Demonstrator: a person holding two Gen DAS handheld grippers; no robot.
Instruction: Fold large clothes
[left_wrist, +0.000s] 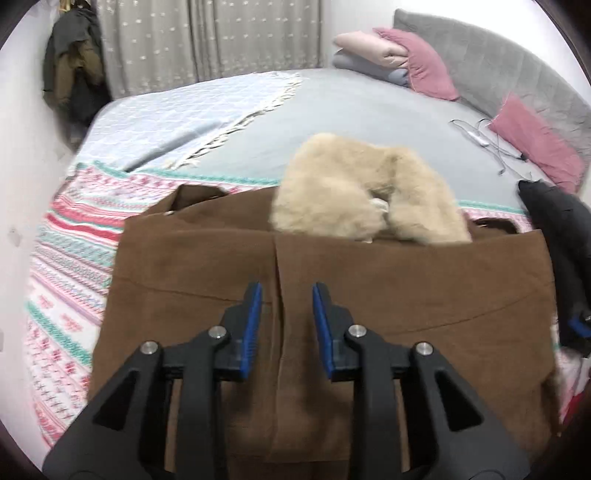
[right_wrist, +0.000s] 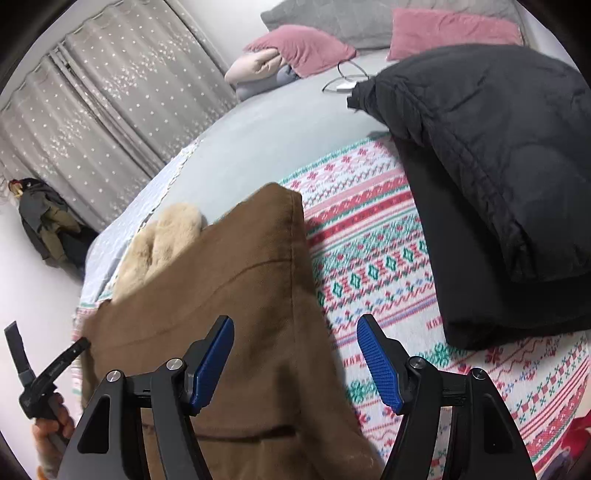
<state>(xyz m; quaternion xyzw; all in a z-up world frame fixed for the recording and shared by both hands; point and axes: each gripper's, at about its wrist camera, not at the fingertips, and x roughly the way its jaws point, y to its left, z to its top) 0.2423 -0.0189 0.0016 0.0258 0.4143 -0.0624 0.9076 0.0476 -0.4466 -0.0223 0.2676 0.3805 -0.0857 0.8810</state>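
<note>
Pink pillows (left_wrist: 428, 62) against the grey headboard (left_wrist: 517, 66), cable (left_wrist: 487, 142) on the bed (left_wrist: 351, 110), starry curtain (left_wrist: 207, 40) behind.

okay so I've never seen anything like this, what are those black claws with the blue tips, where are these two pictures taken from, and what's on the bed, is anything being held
Each picture comes from a camera mounted on a hand-held clamp tool, looking along its two fingers. A person holds one in each hand. The left gripper and the right gripper both stand open, gripping nothing. Below them a brown coat with a cream fur collar lies partly folded on a patterned blanket. A black jacket lies to the right, pink pillows at the headboard. The holding hand shows in the right view.
</note>
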